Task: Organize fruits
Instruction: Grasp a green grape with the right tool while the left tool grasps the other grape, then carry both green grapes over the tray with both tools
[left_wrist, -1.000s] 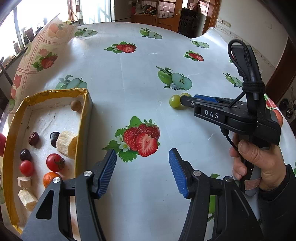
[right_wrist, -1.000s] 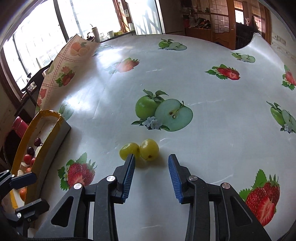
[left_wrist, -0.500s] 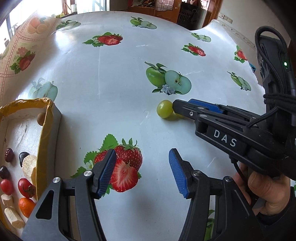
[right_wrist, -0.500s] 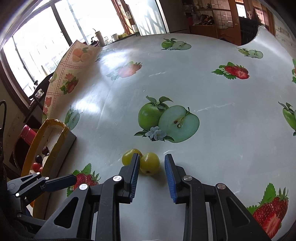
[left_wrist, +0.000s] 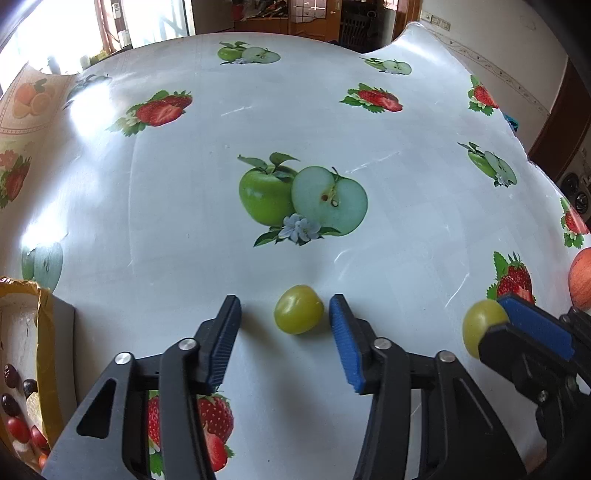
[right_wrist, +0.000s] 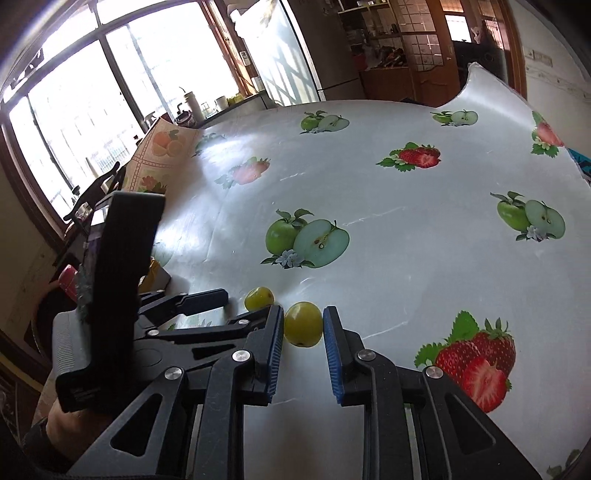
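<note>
Two green grapes lie on the fruit-print tablecloth. My left gripper (left_wrist: 284, 317) is open, its blue pads on either side of the left grape (left_wrist: 298, 309), which rests on the cloth near the right pad. My right gripper (right_wrist: 303, 326) is shut on the right grape (right_wrist: 303, 328), pads pressing both its sides; the grape also shows in the left wrist view (left_wrist: 480, 325). The left grape shows in the right wrist view (right_wrist: 259, 298) just beyond the left gripper's fingertip (right_wrist: 207, 295). The yellow-rimmed tray (left_wrist: 42, 354) with small red and dark fruits sits at the left edge.
A red apple (left_wrist: 580, 277) shows at the far right edge of the left wrist view. The tablecloth folds up at the far left. A window, cabinets and a chair stand beyond the table. The left gripper's camera body (right_wrist: 118, 280) fills the right wrist view's left side.
My left gripper moved forward and right, bringing its open jaws around the left grape. My right gripper closed onto the right grape.
</note>
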